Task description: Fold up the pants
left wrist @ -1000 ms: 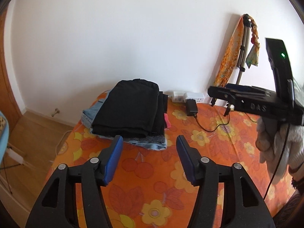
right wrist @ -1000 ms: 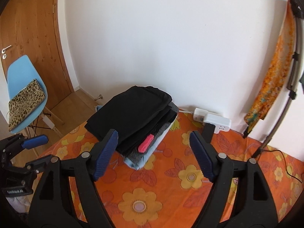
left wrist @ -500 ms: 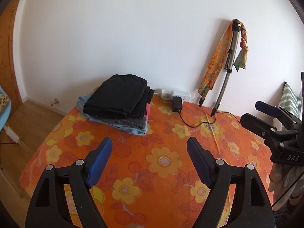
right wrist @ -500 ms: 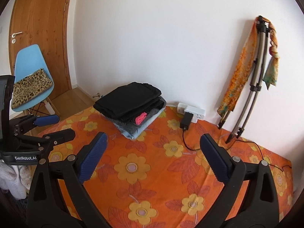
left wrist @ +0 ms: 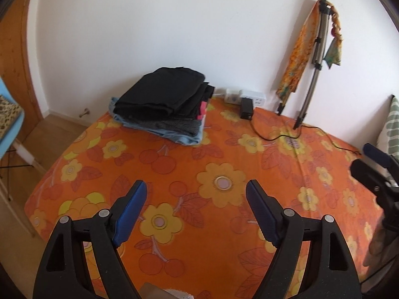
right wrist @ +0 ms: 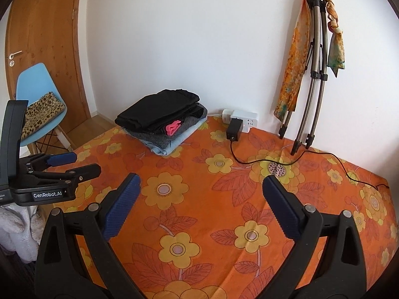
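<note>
Both sets of blue-padded fingers stand wide apart with nothing between them: the left gripper (left wrist: pixel 196 194) and the right gripper (right wrist: pixel 201 189) have each just been opening their jaws, and each hangs over bare flowered cloth. A second ago the two grippers were close up to the stack of folded pants (right wrist: pixel 162 119); now they have drawn back and the stack looks smaller and well apart from them. It sits at the far left corner of the orange bedspread (right wrist: pixel 214 214), near the wall, a black pair on top. Beside it to the right lies a white power strip (right wrist: pixel 245 122) with a black adapter plugged in. Further right a tripod (right wrist: pixel 315 74) draped with scarves leans against the wall.
</note>
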`<state>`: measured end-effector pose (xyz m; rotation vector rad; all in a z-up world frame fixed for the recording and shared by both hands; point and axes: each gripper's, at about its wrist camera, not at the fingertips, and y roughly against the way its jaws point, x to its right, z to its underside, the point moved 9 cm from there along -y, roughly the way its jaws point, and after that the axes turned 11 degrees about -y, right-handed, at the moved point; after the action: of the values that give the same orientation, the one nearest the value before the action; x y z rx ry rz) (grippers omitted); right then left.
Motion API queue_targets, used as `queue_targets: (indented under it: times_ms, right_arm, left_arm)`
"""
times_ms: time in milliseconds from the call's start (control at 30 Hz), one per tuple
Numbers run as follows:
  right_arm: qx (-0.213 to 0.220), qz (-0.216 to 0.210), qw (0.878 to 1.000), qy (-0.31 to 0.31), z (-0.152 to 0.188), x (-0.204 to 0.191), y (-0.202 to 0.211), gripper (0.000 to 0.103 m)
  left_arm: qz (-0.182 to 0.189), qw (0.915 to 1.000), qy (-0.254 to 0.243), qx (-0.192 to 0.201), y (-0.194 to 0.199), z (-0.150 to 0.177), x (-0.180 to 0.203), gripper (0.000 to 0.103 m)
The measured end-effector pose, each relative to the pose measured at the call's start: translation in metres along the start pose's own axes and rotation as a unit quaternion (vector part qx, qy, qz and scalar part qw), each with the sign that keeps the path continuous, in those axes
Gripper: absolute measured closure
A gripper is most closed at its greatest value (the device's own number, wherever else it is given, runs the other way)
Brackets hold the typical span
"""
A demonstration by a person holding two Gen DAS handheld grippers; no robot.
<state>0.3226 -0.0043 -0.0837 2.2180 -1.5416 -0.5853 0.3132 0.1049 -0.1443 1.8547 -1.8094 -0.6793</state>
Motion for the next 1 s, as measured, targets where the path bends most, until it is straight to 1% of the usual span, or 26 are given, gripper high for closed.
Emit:
queue_targets:
  times_ms: [67, 200, 333, 467, 600, 767, 1000]
  right_arm:
    - [-0.005, -0.002, 1.000, -0.003, 0.001, 0.003, -0.004, 0.003]
    - [-0.009, 0.008, 1.000, -0.021, 0.004, 0.016, -0.011, 0.003]
    - [-0.010, 0.010, 0.999, -0.040, 0.005, 0.023, -0.014, 0.003]
    - [-0.008, 0.017, 0.999, -0.034, 0.007, 0.024, -0.016, 0.003]
    - [-0.013, 0.014, 0.999, -0.032, 0.010, 0.023, -0.018, 0.003]
    - [-0.009, 0.017, 0.999, -0.025, 0.011, 0.021, -0.017, 0.003]
    - [-0.018, 0.016, 0.999, -0.029, 0.014, 0.021, -0.021, 0.003]
  left_arm:
    - [-0.016, 0.9999, -0.003, -0.002, -0.003, 0.002, -0.003, 0.021]
    - [-0.021, 0.9997, -0.004, -0.014, -0.009, 0.005, -0.002, 0.021]
    - [-0.022, 0.9991, -0.013, -0.034, -0.014, 0.010, 0.004, 0.021]
    - [-0.030, 0.9988, -0.026, -0.029, -0.010, 0.008, 0.008, 0.021]
    - [-0.032, 0.9988, -0.023, -0.027, -0.007, 0.005, 0.006, 0.021]
    - [-0.040, 0.9985, -0.030, -0.023, -0.003, 0.004, 0.005, 0.021]
    - [-0.047, 0.9983, -0.031, -0.017, 0.000, 0.002, 0.003, 0.021]
